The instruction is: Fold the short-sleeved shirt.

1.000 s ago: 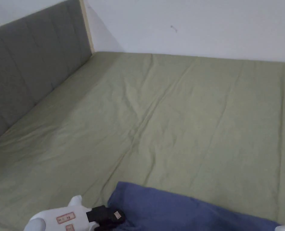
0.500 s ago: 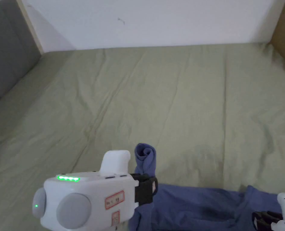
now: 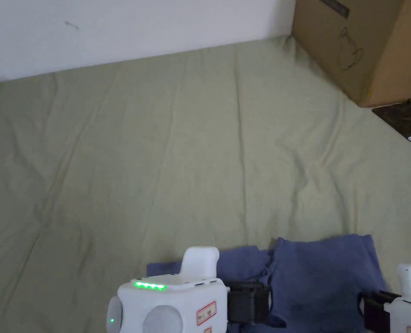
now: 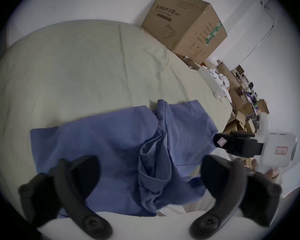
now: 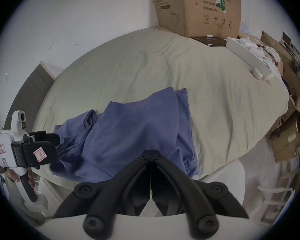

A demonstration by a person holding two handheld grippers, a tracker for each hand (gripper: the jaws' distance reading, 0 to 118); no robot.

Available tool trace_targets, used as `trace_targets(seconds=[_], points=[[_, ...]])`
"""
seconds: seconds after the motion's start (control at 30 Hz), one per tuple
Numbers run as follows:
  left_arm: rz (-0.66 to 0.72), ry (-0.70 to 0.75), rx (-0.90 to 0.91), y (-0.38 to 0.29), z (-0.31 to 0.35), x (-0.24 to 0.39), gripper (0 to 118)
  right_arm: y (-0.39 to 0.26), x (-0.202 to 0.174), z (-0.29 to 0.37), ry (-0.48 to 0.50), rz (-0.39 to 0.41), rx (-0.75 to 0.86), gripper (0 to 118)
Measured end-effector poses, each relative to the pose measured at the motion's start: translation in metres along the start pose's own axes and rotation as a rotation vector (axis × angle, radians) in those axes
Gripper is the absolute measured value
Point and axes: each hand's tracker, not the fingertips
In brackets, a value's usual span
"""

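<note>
Blue short-sleeved shirt point(image 4: 121, 146) lies bunched at near edge of green bedsheet point(image 3: 191, 164) | left gripper point(image 4: 150, 174) jaws spread wide above shirt, holding nothing | right gripper point(image 5: 151, 152) jaws pressed together, tips at shirt's near edge, grasp on cloth unclear | cardboard box point(image 3: 365, 43) at far right corner

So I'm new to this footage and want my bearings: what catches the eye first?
The blue shirt, bunched at the near edge of the pale green bed sheet. Flanking it are the left gripper, jaws wide open above the cloth, and the right gripper, jaws closed. A big cardboard box stands at the far right corner.
</note>
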Motion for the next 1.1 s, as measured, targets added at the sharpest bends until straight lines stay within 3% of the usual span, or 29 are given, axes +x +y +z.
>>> trace_targets(seconds=[0.13, 0.17, 0.2, 0.23, 0.27, 0.3, 0.47, 0.7, 0.83, 0.93, 1.1], points=[[0.149, -0.075, 0.076, 0.004, 0.040, -0.017, 102, 0.001, -0.004, 0.002, 0.018, -0.021, 0.009, 0], [0.191, -0.093, 0.102, 0.004, 0.046, -0.025, 92, 0.002, -0.007, 0.003, 0.023, -0.036, 0.014, 0], [0.228, -0.090, 0.115, 0.004, 0.051, -0.032, 72, 0.003, -0.007, 0.003, 0.024, -0.043, 0.022, 0], [0.267, -0.069, 0.126, 0.003, 0.055, -0.037, 34, 0.003, -0.008, 0.004, 0.027, -0.042, 0.028, 0], [0.281, -0.031, 0.134, 0.001, 0.047, -0.043, 10, 0.005, -0.007, 0.004, 0.033, -0.040, 0.035, 0], [0.289, 0.011, 0.131, -0.001, 0.043, -0.048, 6, 0.006, -0.007, 0.003, 0.035, -0.038, 0.038, 0], [0.327, -0.034, 0.028, -0.010, 0.003, -0.061, 0, 0.007, -0.005, 0.007, 0.058, -0.036, 0.041, 0], [0.261, -0.133, -0.083, -0.016, -0.029, -0.030, 0, 0.004, 0.010, 0.002, 0.071, -0.107, 0.028, 0], [0.149, -0.206, -0.116, -0.018, -0.034, 0.002, 0, 0.004, 0.010, 0.003, 0.076, -0.106, 0.031, 0], [0.150, -0.295, -0.167, -0.022, -0.052, 0.015, 0, 0.004, 0.011, -0.001, 0.072, -0.108, 0.021, 0], [0.109, -0.312, -0.285, -0.041, -0.069, 0.034, 0, 0.005, 0.007, 0.003, 0.074, -0.097, 0.024, 0]])
